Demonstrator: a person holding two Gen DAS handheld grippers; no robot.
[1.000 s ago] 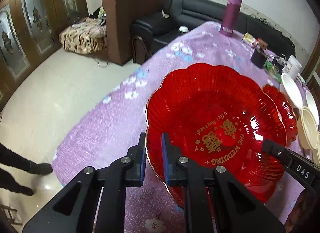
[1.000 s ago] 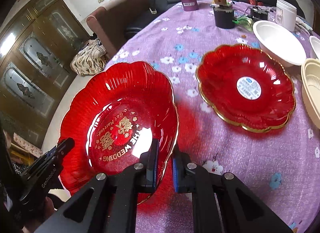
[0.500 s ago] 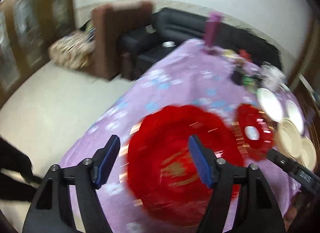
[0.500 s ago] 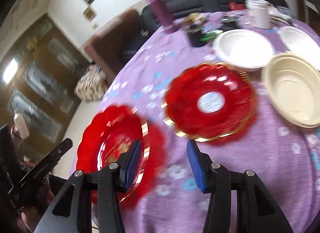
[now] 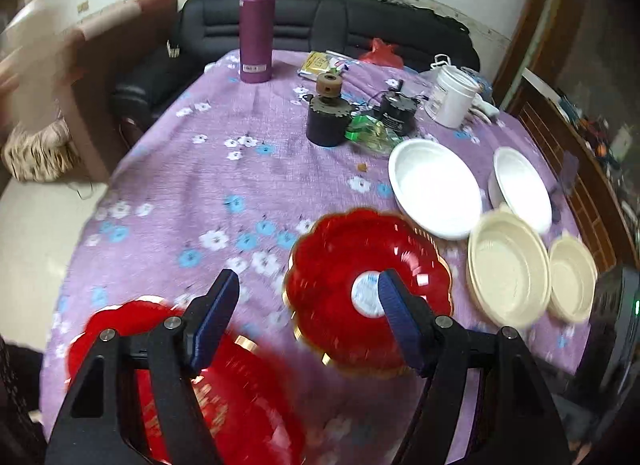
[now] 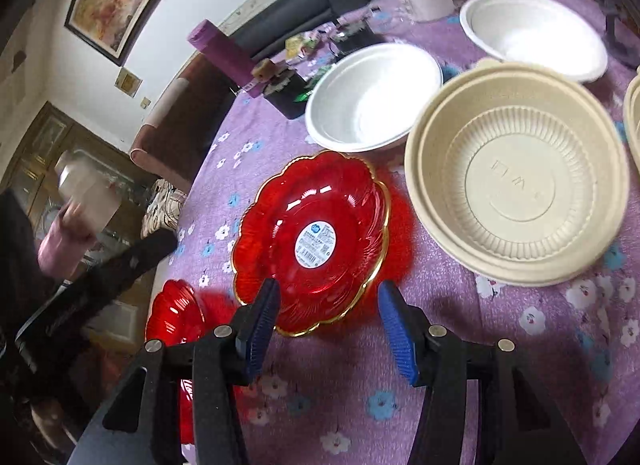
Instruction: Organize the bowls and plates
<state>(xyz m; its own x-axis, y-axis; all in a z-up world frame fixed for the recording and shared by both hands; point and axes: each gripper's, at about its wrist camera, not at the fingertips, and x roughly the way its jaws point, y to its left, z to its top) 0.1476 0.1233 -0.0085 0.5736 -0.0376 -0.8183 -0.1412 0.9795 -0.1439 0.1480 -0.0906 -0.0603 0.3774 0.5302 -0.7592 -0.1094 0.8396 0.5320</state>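
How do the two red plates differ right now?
The stickered plate has a white label at its centre; the wedding plate carries gold lettering instead. The stickered plate lies mid-table beside the white bowl and beige bowl; the wedding plate sits at the near edge. Both are scalloped, translucent red, gold-rimmed, and ungripped.

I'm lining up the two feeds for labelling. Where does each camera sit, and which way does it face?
Left wrist: on the left claw, looking across the purple tablecloth toward the sofa; its open black fingers show.
Right wrist: on the right claw, tilted, facing the beige bowl; its open fingers and part of the other claw's arm show.
Shared: the red plate with sticker, white bowls, purple flask.
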